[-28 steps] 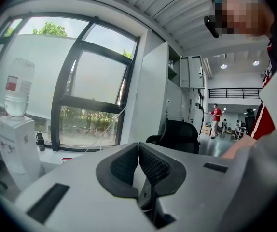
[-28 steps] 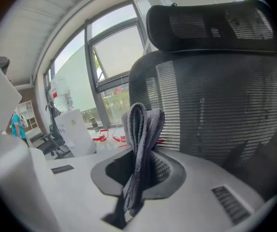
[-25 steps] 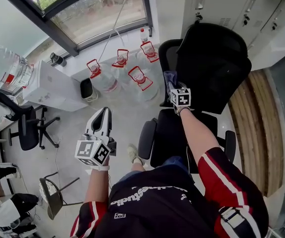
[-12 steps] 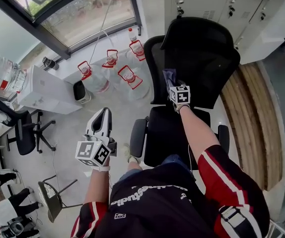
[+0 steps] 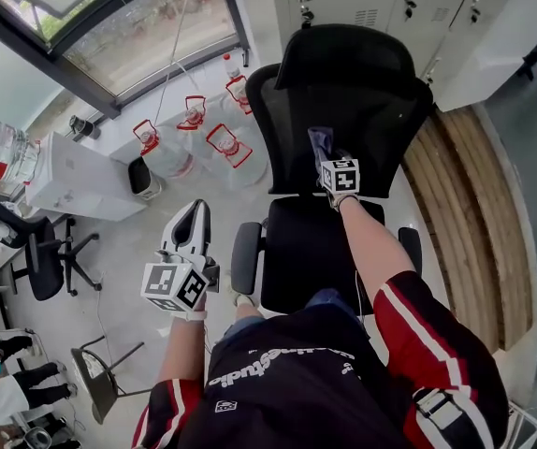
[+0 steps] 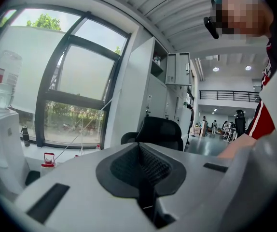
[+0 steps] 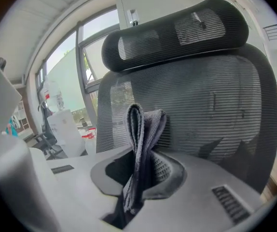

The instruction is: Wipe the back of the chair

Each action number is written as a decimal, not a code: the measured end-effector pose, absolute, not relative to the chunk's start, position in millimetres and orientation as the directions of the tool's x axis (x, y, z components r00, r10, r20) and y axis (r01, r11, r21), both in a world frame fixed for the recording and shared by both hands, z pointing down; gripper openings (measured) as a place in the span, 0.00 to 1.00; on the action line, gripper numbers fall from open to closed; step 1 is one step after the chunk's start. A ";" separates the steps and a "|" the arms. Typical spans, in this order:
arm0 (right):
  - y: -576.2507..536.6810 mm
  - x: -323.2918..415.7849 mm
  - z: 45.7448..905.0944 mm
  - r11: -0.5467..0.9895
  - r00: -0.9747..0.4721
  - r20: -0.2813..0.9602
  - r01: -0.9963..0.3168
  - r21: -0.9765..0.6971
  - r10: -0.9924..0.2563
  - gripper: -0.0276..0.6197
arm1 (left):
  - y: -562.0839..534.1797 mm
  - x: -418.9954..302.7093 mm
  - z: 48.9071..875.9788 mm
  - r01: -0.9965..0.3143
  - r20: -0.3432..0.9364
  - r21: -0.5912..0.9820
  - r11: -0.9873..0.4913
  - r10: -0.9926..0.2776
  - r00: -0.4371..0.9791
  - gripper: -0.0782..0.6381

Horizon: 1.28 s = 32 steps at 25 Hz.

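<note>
Right gripper [image 7: 139,180] has its jaws closed on a folded grey cloth [image 7: 142,137], which stands up out of the pads in a narrow loop; seen from the head camera the same gripper [image 5: 325,155] reaches forward at the end of a red-and-black sleeve [image 5: 418,330], with the cloth [image 5: 319,142] lying against the front of the chair's mesh backrest [image 5: 371,110], whether it touches I cannot tell. Left gripper [image 6: 141,175] has its jaws together with nothing between them, and in the head view it [image 5: 192,211] hangs off to the left of the chair, over the floor, well apart from the cloth. Below the right arm lies the black seat [image 5: 301,246], flanked by two armrests [image 5: 243,256]. Filling the right gripper view, the backrest [image 7: 215,105] rises upright just behind the cloth, topped by a curved headrest [image 7: 177,33]. Beyond the chair, clear water jugs with red handles [image 5: 225,144] sit on the floor under a large window [image 5: 137,26]. Left of them stands a white water dispenser [image 5: 72,171], and pale lockers [image 5: 381,3] line the wall behind the headrest. A strip of wooden flooring [image 5: 470,213] runs along the right.
</note>
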State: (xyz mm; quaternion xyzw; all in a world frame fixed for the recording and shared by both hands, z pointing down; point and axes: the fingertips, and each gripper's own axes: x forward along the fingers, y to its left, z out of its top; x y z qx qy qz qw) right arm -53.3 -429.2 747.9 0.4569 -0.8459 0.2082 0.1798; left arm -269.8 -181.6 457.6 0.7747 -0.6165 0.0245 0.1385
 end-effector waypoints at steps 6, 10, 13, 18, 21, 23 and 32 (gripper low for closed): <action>-431.3 -14.5 747.5 0.473 -0.498 0.493 -0.861 -0.186 -0.713 0.13 | -189.4 -239.5 459.2 -0.958 0.209 0.177 -0.227 -0.942 0.262 0.14; -436.9 10.0 744.6 0.456 -0.485 0.488 -0.870 -0.186 -0.726 0.13 | -198.0 -218.5 458.6 -0.952 0.206 0.175 -0.251 -0.936 0.285 0.14; -439.6 30.7 744.5 0.439 -0.469 0.488 -0.880 -0.184 -0.736 0.13 | -203.9 -203.7 458.8 -0.948 0.208 0.173 -0.269 -0.930 0.302 0.14; -441.5 64.8 746.6 0.408 -0.442 0.491 -0.895 -0.182 -0.751 0.13 | -213.1 -182.1 458.0 -0.940 0.210 0.168 -0.298 -0.920 0.330 0.14; -442.9 83.2 747.5 0.397 -0.431 0.492 -0.900 -0.179 -0.756 0.13 | -218.6 -170.0 457.6 -0.936 0.210 0.166 -0.311 -0.916 0.342 0.14; -442.8 95.7 747.3 0.391 -0.423 0.494 -0.904 -0.174 -0.759 0.13 | -221.6 -162.4 456.5 -0.933 0.209 0.166 -0.321 -0.913 0.351 0.14; -447.2 152.8 748.2 0.334 -0.370 0.495 -0.928 -0.162 -0.786 0.13 | -236.4 -133.8 454.9 -0.916 0.215 0.154 -0.370 -0.892 0.397 0.14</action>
